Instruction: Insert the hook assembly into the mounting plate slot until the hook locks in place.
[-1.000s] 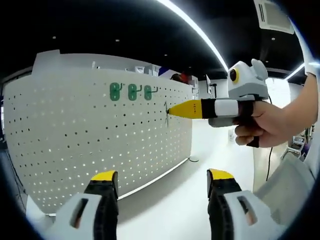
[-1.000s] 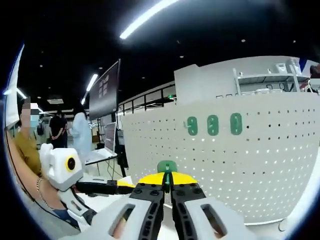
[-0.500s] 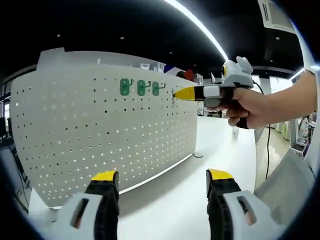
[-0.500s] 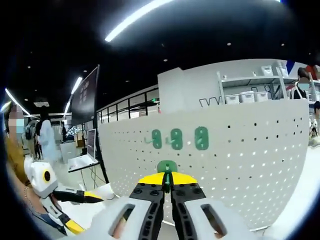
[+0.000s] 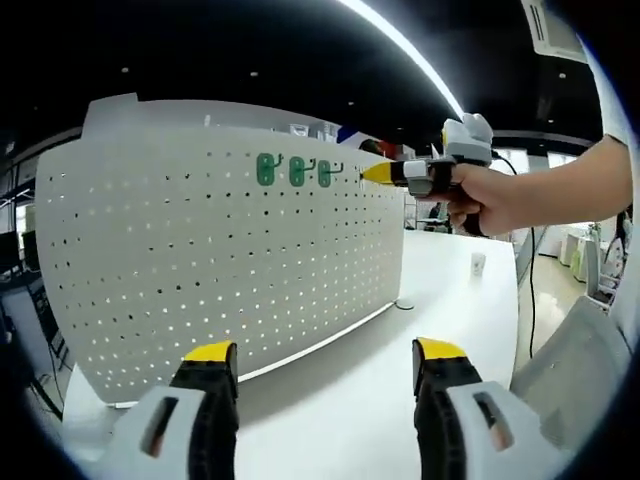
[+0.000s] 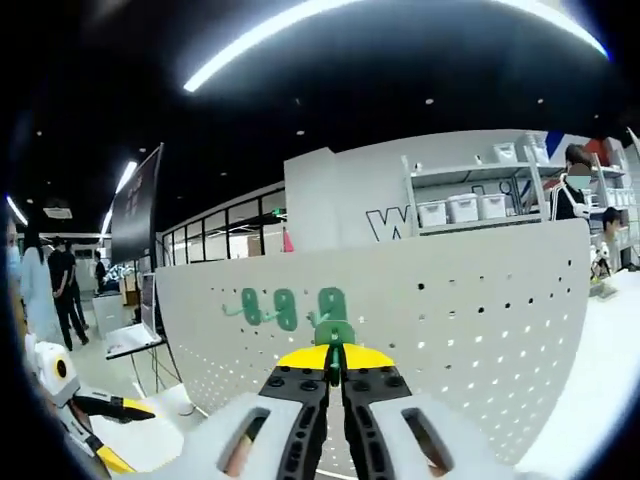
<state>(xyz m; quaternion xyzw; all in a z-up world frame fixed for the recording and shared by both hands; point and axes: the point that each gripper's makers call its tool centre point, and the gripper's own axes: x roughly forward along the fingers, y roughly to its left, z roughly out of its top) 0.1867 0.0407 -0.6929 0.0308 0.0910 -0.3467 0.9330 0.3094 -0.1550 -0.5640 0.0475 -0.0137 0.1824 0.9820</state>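
Observation:
A white pegboard [image 5: 230, 260] stands upright on the table, with three green hooks [image 5: 296, 172] in a row near its top. My right gripper [image 5: 368, 174], held in a hand [image 5: 490, 195], has its yellow tips just right of that row, close to the board. In the right gripper view the right gripper [image 6: 335, 352] is shut on a green hook assembly [image 6: 334, 331], which sits level with the mounted hooks [image 6: 285, 308] on the pegboard [image 6: 450, 330]. My left gripper [image 5: 325, 352] stands open low in front of the board, holding nothing; the left gripper [image 6: 105, 405] is also at the lower left.
The board rests on a white table [image 5: 440, 310], where a small white item [image 5: 478, 263] stands. Shelves with bins [image 6: 460, 205] rise behind the board. A dark screen [image 6: 135, 215] and standing people [image 6: 55, 290] are off to the left.
The right gripper with its green hook has risen and moved in toward the board's top row, ending beside the three mounted hooks. The left gripper stays open and low.

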